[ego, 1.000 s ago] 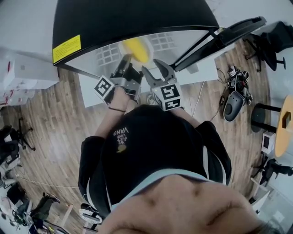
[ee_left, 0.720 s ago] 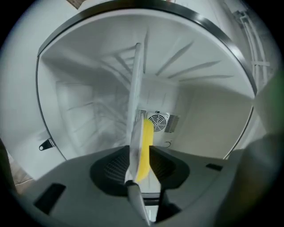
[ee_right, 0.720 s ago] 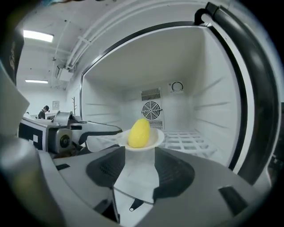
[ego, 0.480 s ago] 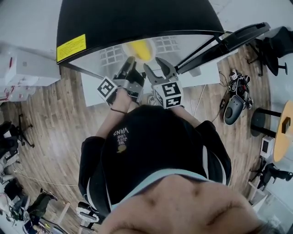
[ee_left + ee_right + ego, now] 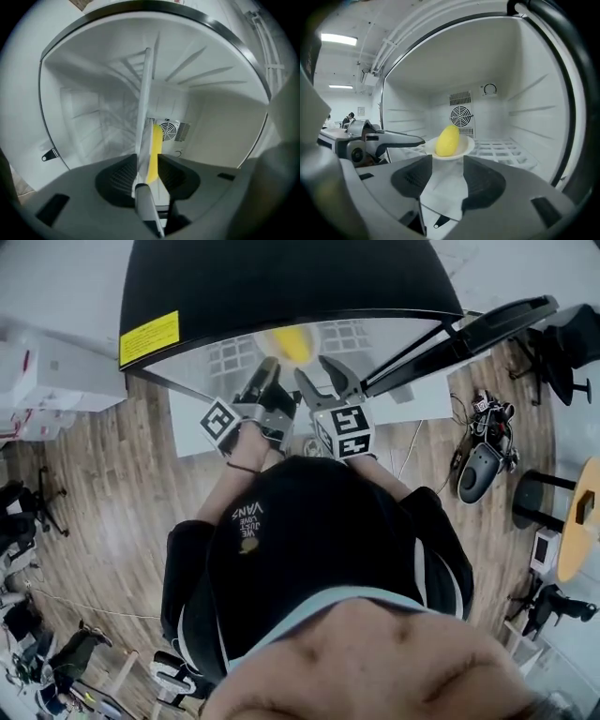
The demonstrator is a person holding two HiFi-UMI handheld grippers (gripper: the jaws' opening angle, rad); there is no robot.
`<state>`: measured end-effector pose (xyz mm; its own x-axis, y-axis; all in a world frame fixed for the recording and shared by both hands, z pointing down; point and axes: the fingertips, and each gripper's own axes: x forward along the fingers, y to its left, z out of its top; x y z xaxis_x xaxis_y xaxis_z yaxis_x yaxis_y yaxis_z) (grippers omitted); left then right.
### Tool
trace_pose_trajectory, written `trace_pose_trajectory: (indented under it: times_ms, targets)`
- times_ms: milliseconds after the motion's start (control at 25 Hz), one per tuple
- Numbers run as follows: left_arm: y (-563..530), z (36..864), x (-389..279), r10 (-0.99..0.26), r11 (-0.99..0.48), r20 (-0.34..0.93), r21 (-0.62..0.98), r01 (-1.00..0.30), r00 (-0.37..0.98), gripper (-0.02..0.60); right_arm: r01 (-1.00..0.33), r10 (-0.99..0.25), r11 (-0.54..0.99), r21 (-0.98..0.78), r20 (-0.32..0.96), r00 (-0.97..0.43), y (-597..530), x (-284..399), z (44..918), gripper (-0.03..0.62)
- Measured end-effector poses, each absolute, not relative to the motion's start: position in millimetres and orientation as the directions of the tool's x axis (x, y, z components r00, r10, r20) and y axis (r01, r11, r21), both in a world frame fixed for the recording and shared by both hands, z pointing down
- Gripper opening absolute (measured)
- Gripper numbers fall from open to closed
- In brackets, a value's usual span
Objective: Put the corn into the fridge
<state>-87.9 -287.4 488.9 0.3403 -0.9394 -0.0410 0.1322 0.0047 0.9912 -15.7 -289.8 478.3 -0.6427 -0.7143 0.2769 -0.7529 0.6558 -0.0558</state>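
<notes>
The yellow corn [image 5: 289, 341] lies on a small white plate [image 5: 467, 146] held just inside the open fridge [image 5: 281, 277]. My left gripper [image 5: 269, 379] is shut on the plate's rim. In the left gripper view the plate [image 5: 143, 112] stands edge-on between the jaws, with the corn [image 5: 153, 152] on its right side. My right gripper [image 5: 322, 378] is open beside it, nothing between its fingers. In the right gripper view the corn [image 5: 447, 139] sits above the wire shelf [image 5: 501, 150], and the left gripper [image 5: 389, 138] reaches in from the left.
The fridge door [image 5: 469, 329] stands swung open to the right. A fan grille [image 5: 461, 114] is on the fridge's back wall. White boxes [image 5: 56, 381] sit at left. Cables and gear [image 5: 483, 442] and a round wooden table [image 5: 581, 512] are on the right of the wooden floor.
Both grippers and the plate with the corn have shifted slightly further toward the fridge interior. The holds are unchanged.
</notes>
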Motion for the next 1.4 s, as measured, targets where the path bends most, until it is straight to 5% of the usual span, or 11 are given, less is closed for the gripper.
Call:
trace_pose_trajectory:
  times_ms: [520,1400]
  targets:
    - [-288,490,-88,-0.944,0.002,-0.040,0.992,0.127,0.326,0.117,-0.734,-0.697,0.678,-0.050,0.275,-0.662,-303,-22,479,0.213]
    - [-286,489,-87,-0.919,-0.053,-0.024,0.997,-0.063,0.394,0.117,-0.734,-0.700,0.678,-0.041,0.270,-0.661,-300,-23,475,0.213]
